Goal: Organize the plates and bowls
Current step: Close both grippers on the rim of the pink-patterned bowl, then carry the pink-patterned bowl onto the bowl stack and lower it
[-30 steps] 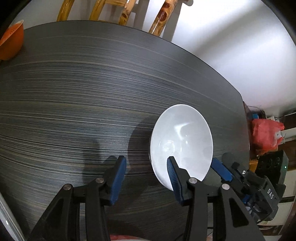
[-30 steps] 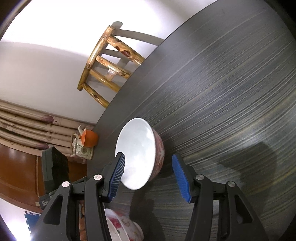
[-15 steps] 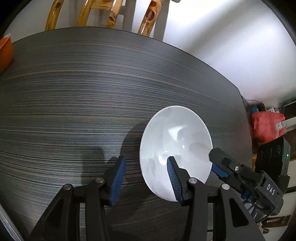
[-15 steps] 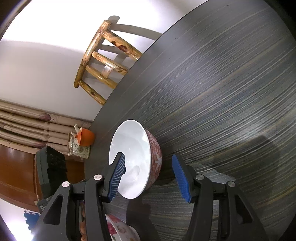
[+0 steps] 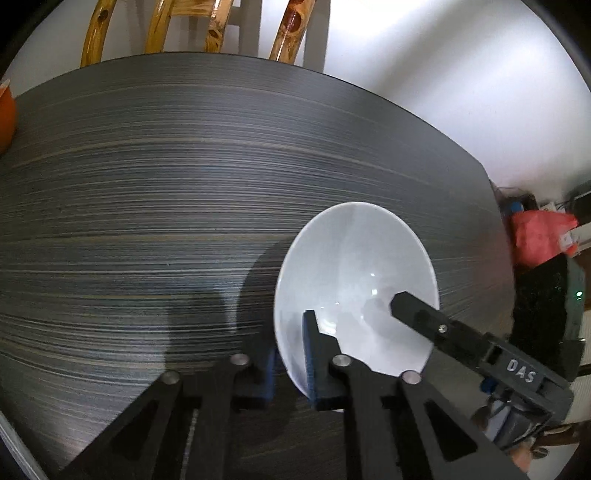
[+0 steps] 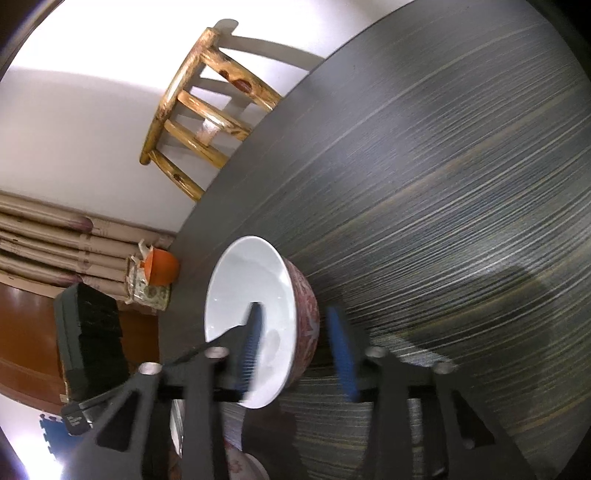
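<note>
At the lower right of the left wrist view, the left gripper (image 5: 290,354) is pinching the rim of the white-lined, red-patterned ceramic bowl (image 5: 354,280), while the right gripper (image 6: 301,354) is closing across its opposite wall, pads blurred and seemingly not yet touching. Organizing is seemingly just beginning, with nothing stacked. The bowl is sitting near the edge of a dark streaked table (image 5: 184,192), a wooden chair (image 6: 207,122) standing against the white wall.

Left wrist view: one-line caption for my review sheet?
Left tongs clamp the white bowl's near rim on the dark table; right tongs reach in.

- Bowl (image 5: 354,280) sits on table (image 5: 147,221), near its right edge.
- Chair (image 5: 192,33) stands behind table's far edge.
- Both grippers' fingers straddle bowl's rim.
</note>
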Available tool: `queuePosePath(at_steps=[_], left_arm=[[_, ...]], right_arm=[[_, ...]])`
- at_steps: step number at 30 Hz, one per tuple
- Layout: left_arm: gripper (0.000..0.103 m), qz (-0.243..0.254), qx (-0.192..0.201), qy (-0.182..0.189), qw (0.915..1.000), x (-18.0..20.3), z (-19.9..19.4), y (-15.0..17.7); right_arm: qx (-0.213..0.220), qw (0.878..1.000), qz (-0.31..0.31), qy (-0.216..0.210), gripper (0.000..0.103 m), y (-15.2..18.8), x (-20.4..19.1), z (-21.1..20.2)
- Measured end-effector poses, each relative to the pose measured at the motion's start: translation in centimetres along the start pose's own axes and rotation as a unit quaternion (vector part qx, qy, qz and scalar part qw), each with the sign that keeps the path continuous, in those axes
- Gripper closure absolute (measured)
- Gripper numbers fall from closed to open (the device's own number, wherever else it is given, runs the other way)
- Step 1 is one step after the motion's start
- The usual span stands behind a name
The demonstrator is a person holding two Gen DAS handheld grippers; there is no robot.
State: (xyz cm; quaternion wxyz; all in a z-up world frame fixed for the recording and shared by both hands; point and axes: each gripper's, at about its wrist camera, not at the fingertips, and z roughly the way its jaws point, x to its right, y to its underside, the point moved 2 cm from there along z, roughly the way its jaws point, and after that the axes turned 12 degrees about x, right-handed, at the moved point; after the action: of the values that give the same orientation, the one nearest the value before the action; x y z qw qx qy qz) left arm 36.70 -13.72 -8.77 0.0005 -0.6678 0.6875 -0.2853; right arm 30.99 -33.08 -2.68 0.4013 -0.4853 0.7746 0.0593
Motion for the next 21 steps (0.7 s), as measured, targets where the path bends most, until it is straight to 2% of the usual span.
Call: queuePosePath(at_steps=[1,5,10,14,21], left_arm=[[0.093,0.000,-0.002,0.003,1.0000,0.0,-0.1,0.1],[0.095,-0.003,0.014,0.019,0.9997,0.6,-2.6,0.7],[0.095,0.020,0.045,0.020,0.9986,1.1,-8.7,3.0],[0.095,0.018,0.056,0.016,0.9982,0.1,-12.2,5.7],[0.095,-0.015,0.059,0.006,0.9981,-2.5,-16.1,10.7]], right_arm=[[-0.005,1.000,-0.001,0.003,0.085,0.1,0.1,0.3],[0.000,1.000,-0.013,0.008,0.086,0.3,0.0,-0.2],[0.013,0.999,-0.032,-0.014,0.086,1.7,-1.8,-3.4],[0.012,0.998,-0.041,-0.036,0.086,3.9,-3.9,-6.1],[-0.022,0.998,-0.042,-0.052,0.086,9.7,-6.3,-8.7]])
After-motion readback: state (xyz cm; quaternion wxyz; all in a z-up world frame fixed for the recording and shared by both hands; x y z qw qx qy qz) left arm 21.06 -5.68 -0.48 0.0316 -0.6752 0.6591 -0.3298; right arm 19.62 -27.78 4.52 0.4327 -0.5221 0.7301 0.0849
